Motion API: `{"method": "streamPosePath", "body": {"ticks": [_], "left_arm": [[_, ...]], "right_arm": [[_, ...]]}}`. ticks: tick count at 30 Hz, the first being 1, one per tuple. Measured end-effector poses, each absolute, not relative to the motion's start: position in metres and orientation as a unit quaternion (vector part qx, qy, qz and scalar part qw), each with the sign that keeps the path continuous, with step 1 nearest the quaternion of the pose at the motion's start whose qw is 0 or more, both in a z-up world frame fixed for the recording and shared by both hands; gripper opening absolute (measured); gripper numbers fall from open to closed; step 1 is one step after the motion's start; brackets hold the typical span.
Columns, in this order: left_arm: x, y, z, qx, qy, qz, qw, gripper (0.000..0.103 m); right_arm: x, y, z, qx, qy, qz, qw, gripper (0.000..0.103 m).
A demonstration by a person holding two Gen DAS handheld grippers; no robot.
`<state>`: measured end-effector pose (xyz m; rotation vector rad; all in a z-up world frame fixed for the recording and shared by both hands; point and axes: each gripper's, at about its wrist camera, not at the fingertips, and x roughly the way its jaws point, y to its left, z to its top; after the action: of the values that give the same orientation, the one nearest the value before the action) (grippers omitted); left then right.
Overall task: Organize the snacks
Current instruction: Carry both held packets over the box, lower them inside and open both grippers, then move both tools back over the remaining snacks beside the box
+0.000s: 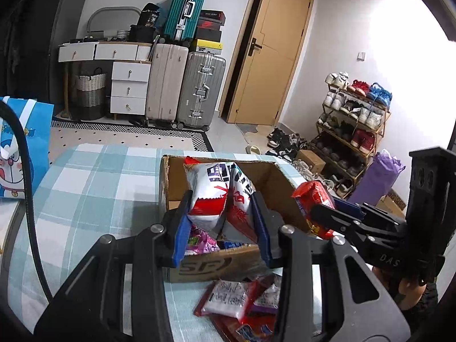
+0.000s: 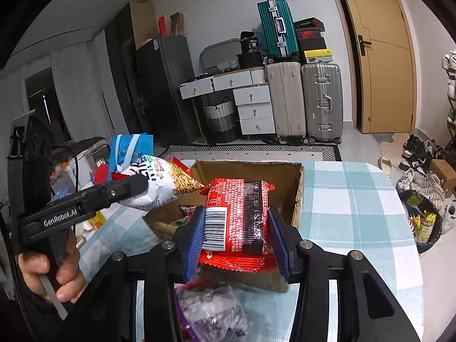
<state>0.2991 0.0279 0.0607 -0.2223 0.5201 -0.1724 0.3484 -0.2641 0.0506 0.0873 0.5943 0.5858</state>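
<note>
My left gripper (image 1: 221,213) is shut on a white and red snack bag (image 1: 216,196), held above the open cardboard box (image 1: 273,176). The same bag (image 2: 159,185) and left gripper (image 2: 136,185) show at the left of the right wrist view. My right gripper (image 2: 236,228) is shut on a red snack packet (image 2: 236,216) with a barcode, also over the box (image 2: 296,199). In the left wrist view that packet (image 1: 312,199) hangs at the box's right wall, in the right gripper (image 1: 322,211). Purple and other packets (image 1: 199,242) lie inside the box.
The box stands on a table with a blue checked cloth (image 1: 94,188). Several loose snack packets (image 1: 228,299) lie in front of the box. A blue cartoon bag (image 1: 25,142) is at the left, and a bin (image 2: 424,222) and shoes at the right.
</note>
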Motion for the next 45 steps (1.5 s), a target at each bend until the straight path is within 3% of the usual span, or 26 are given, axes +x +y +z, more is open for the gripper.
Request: {"method": "streamPosePath", "body": {"ticks": [27, 30, 31, 32, 34, 35, 36, 45], "left_arm": [[0.369, -0.005, 0.011, -0.039, 0.288, -0.049, 0.956, 0.038], [0.36, -0.001, 0.018, -0.048, 0.288, -0.058, 0.955, 0.063], [0.356, 0.0, 0.021, -0.048, 0.286, -0.056, 0.955, 0.081], [0.349, 0.002, 0.025, -0.049, 0.279, -0.054, 0.958, 0.091], [0.334, 0.006, 0.031, -0.052, 0.266, -0.049, 0.961, 0.1], [0.327, 0.008, 0.033, -0.054, 0.264, -0.047, 0.962, 0.103], [0.318, 0.01, 0.035, -0.057, 0.264, -0.043, 0.962, 0.103], [0.249, 0.033, 0.032, -0.057, 0.282, -0.028, 0.957, 0.103]], "right_arm": [[0.412, -0.247, 0.014, 0.041, 0.333, 0.264, 0.904, 0.044], [0.407, -0.249, 0.02, 0.043, 0.325, 0.27, 0.905, 0.047], [0.404, -0.25, 0.023, 0.042, 0.32, 0.268, 0.908, 0.049], [0.401, -0.252, 0.026, 0.041, 0.317, 0.267, 0.909, 0.053], [0.391, -0.257, 0.032, 0.041, 0.309, 0.272, 0.91, 0.07], [0.386, -0.259, 0.035, 0.04, 0.306, 0.273, 0.911, 0.091], [0.378, -0.263, 0.038, 0.037, 0.301, 0.269, 0.914, 0.103], [0.34, -0.284, 0.042, 0.018, 0.321, 0.231, 0.918, 0.102]]}}
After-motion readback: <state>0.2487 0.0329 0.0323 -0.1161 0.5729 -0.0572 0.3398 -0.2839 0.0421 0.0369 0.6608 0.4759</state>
